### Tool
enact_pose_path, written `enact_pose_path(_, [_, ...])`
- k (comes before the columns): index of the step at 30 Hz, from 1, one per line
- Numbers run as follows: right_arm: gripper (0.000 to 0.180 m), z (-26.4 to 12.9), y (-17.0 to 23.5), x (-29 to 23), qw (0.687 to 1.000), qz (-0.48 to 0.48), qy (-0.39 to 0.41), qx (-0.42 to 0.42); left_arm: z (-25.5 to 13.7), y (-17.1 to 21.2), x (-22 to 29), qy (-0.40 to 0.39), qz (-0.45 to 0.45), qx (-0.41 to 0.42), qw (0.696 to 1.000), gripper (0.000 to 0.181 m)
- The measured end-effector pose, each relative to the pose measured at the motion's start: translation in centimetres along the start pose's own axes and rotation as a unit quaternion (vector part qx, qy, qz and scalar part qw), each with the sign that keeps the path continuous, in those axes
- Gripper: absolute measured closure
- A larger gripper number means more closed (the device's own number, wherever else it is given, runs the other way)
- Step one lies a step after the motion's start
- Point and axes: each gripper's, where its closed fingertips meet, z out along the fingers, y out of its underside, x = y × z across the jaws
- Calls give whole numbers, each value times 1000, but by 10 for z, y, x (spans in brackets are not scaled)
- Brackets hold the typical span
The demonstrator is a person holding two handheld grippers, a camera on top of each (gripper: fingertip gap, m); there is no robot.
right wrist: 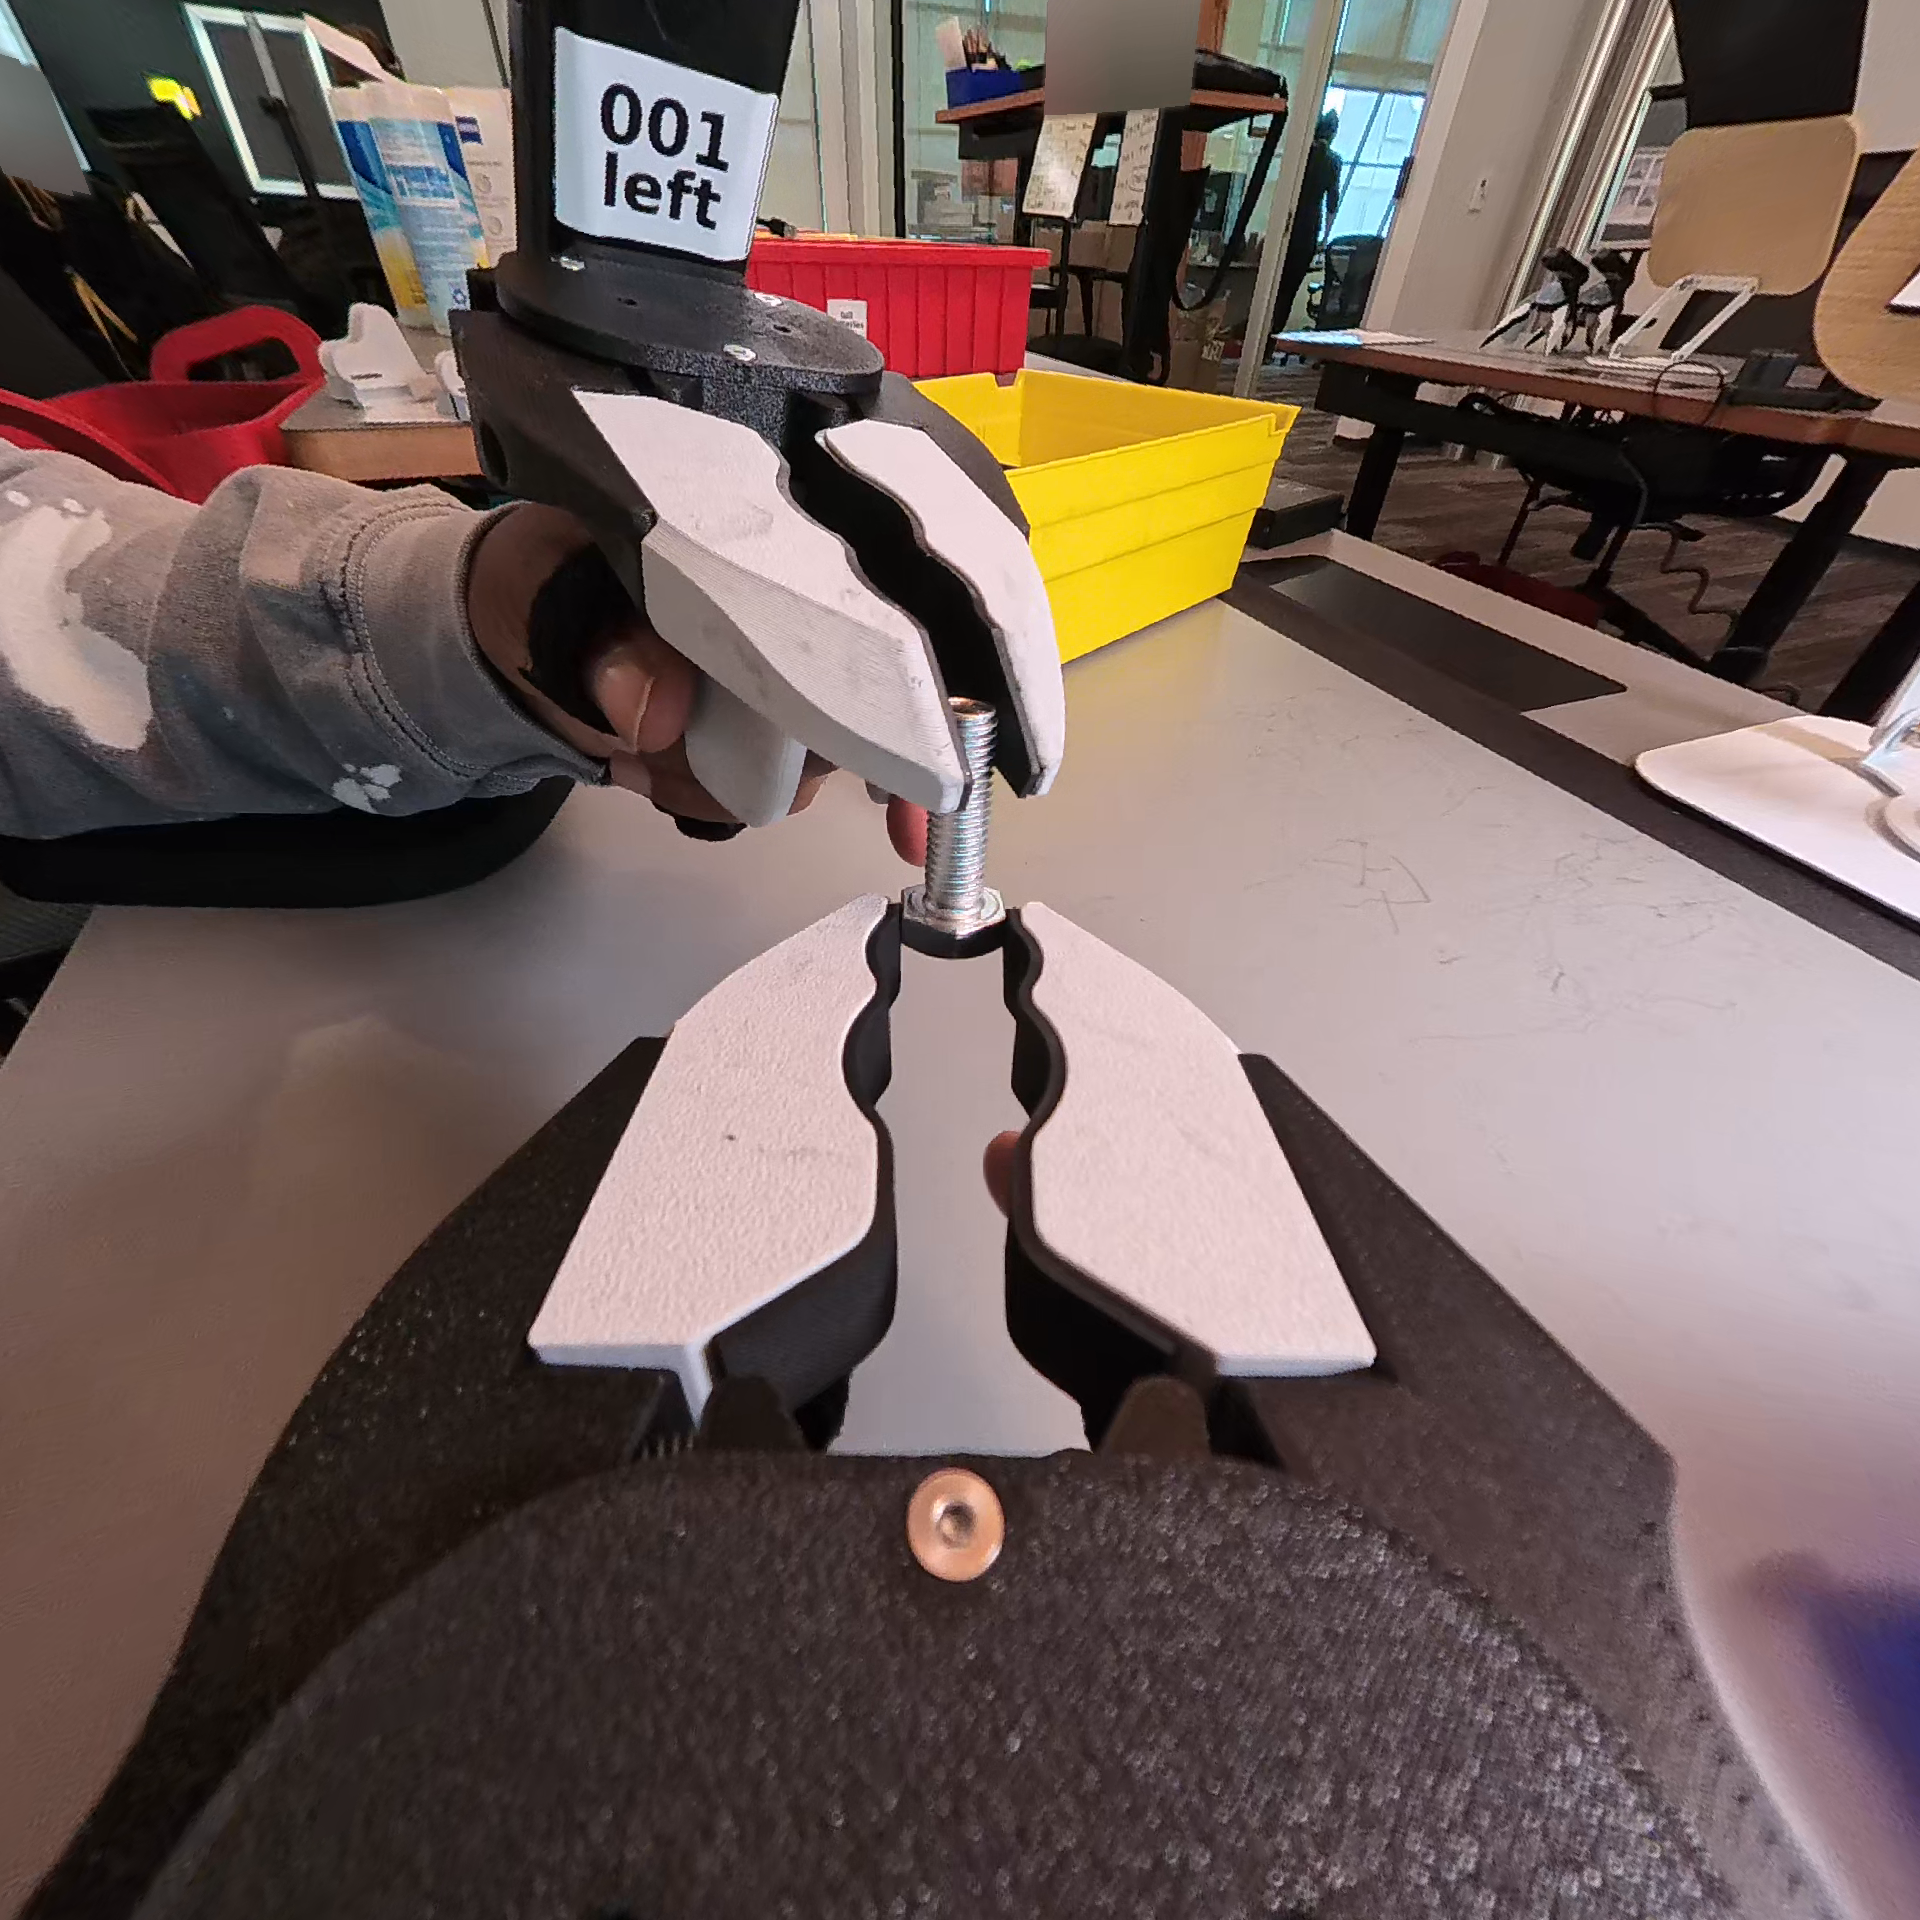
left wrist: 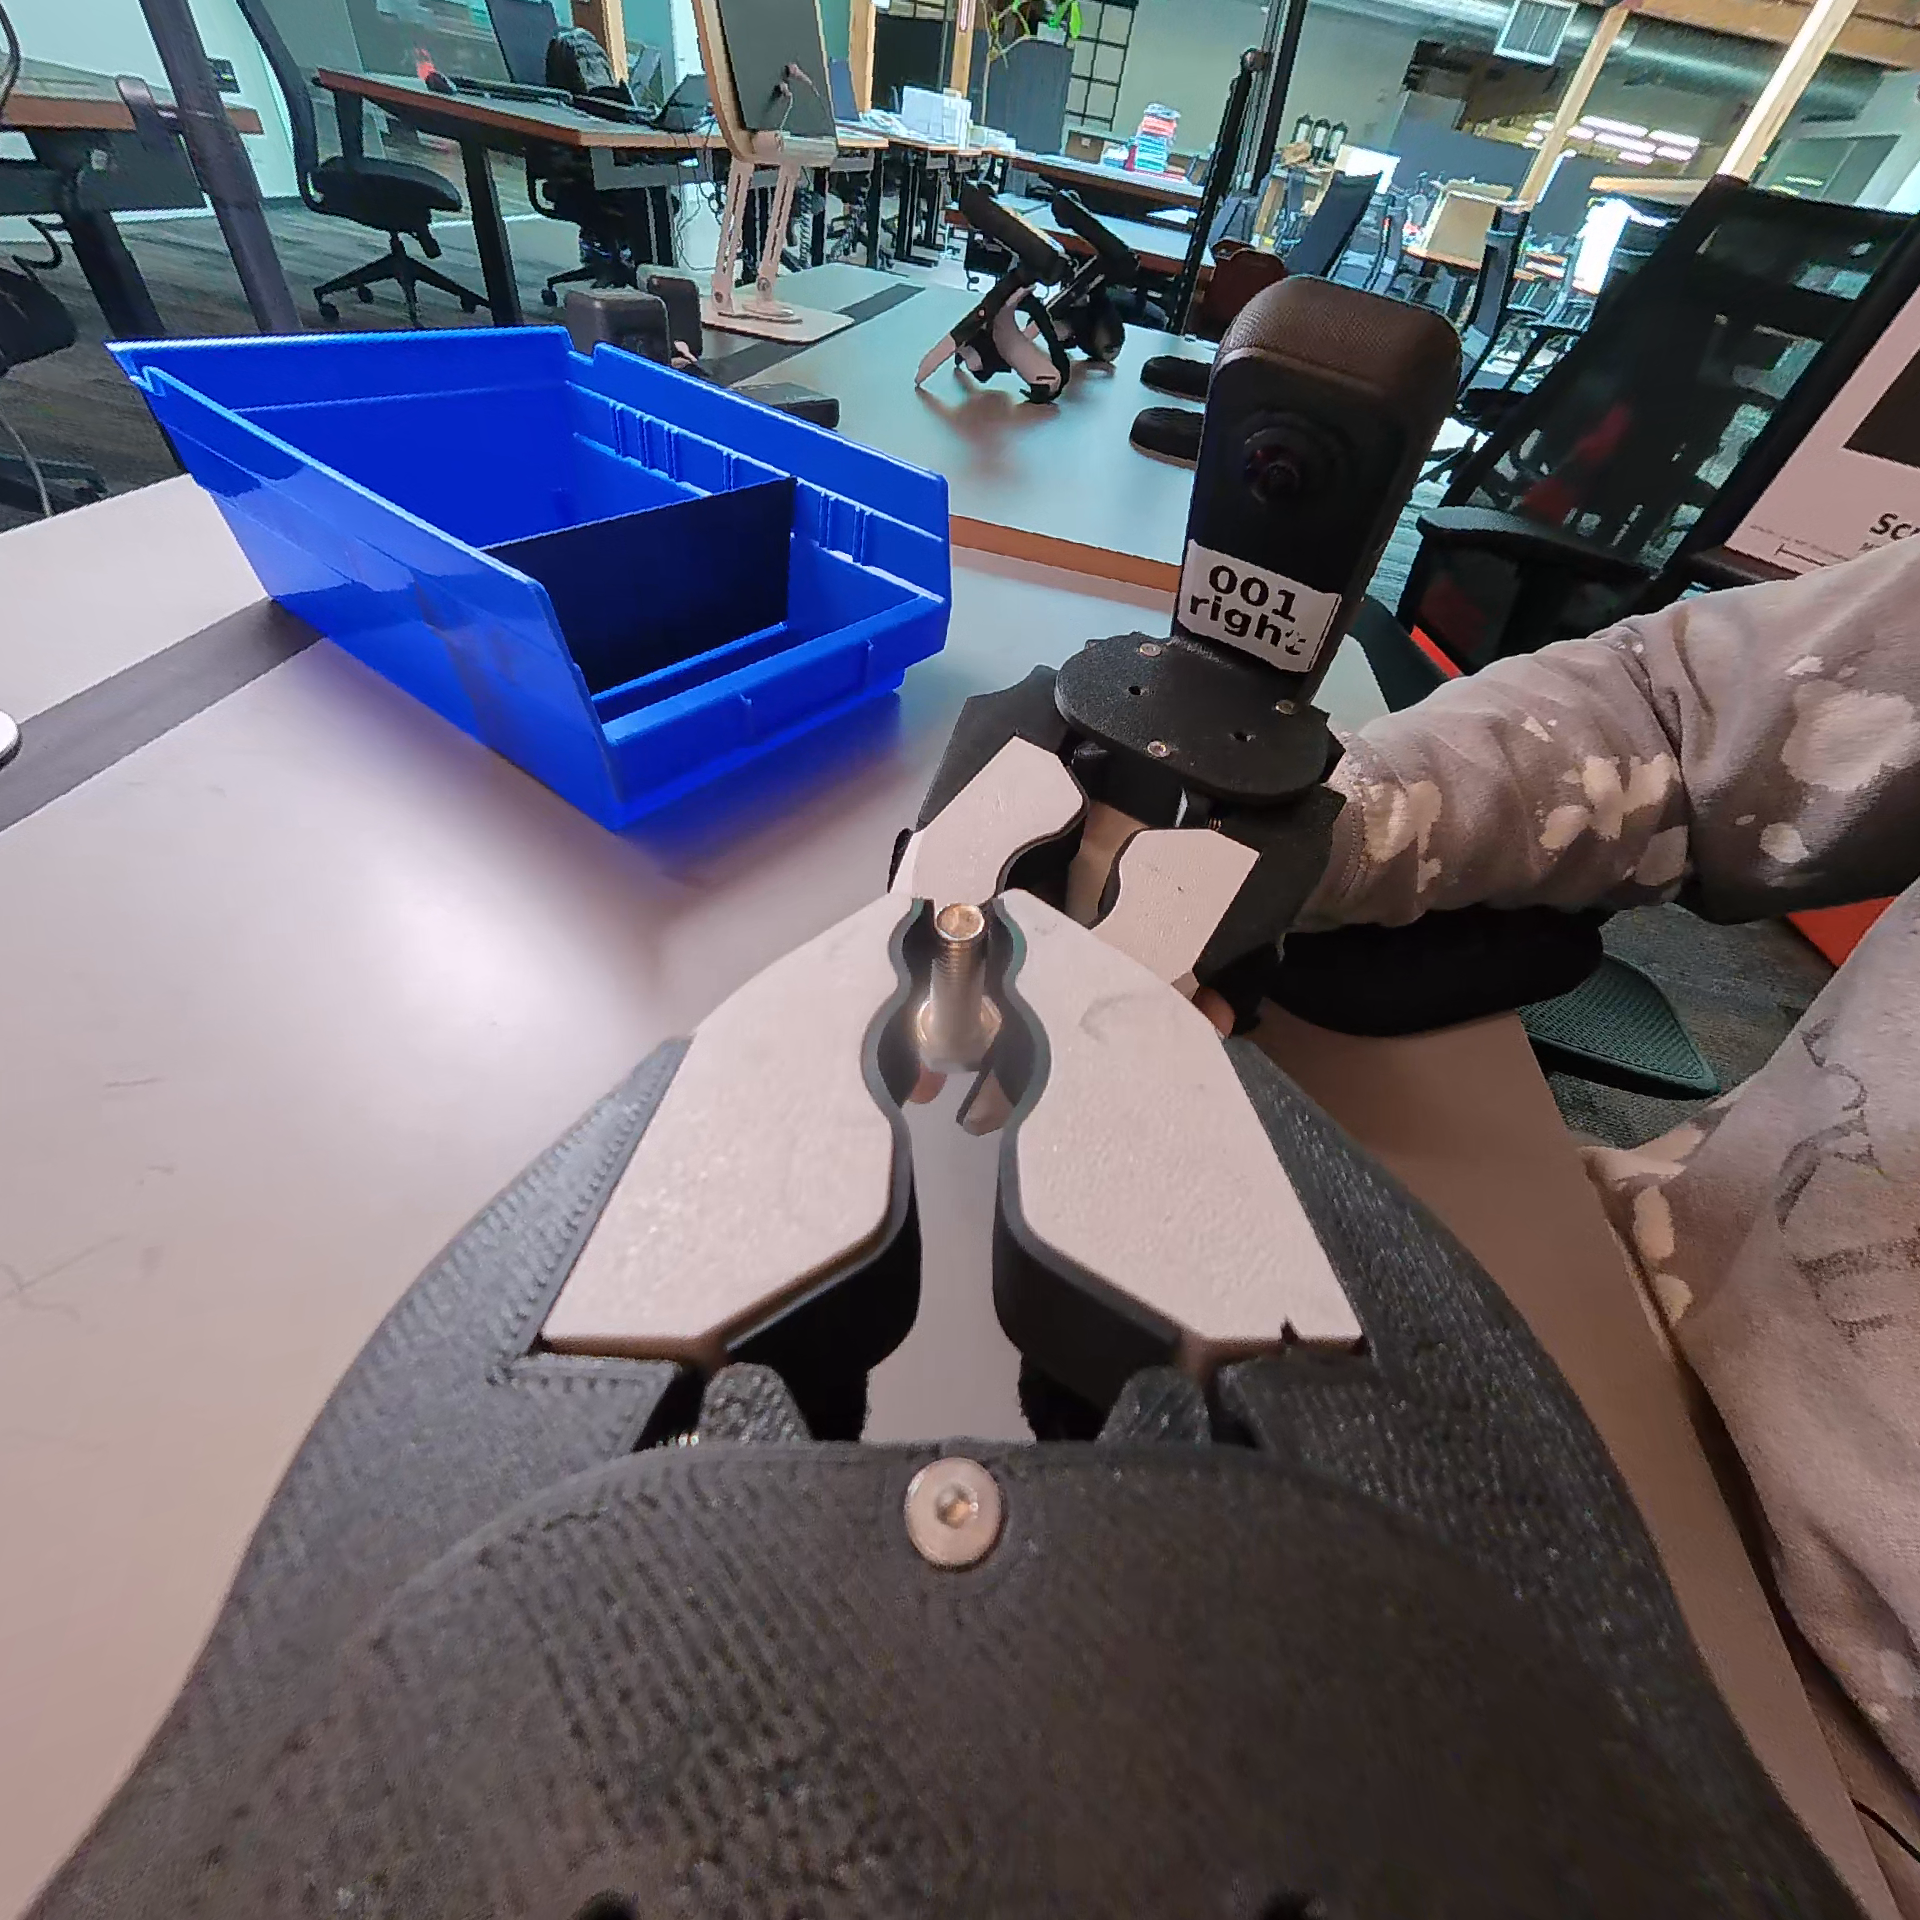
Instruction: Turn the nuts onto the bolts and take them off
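A silver threaded bolt stands upright above the grey table. My left gripper comes down from above and is shut on the bolt's upper end. My right gripper is shut on a hex nut at the bolt's lower end. In the left wrist view I look along the bolt, clamped between my left gripper's white fingers. The right gripper's fingertips show through the gap below, and its body rises behind.
A blue bin with a dark divider sits on the table to the left. A yellow bin and a red bin stand behind the left gripper. A white flat base lies at the right edge. Office desks and chairs are beyond. My two grippers' fingertips are within a few centimetres of each other.
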Motion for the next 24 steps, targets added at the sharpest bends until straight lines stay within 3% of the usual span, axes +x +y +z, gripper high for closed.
enact_pose_path(20, [162, -4, -11, -7, 999, 24, -31, 26, -11, -12, 8, 36, -2, 37, 999, 160])
enact_pose_path(24, [162, -2, -9, -11, 999, 14, -37, 18, -5, -6, 12, 34, 18, 22, 999, 170])
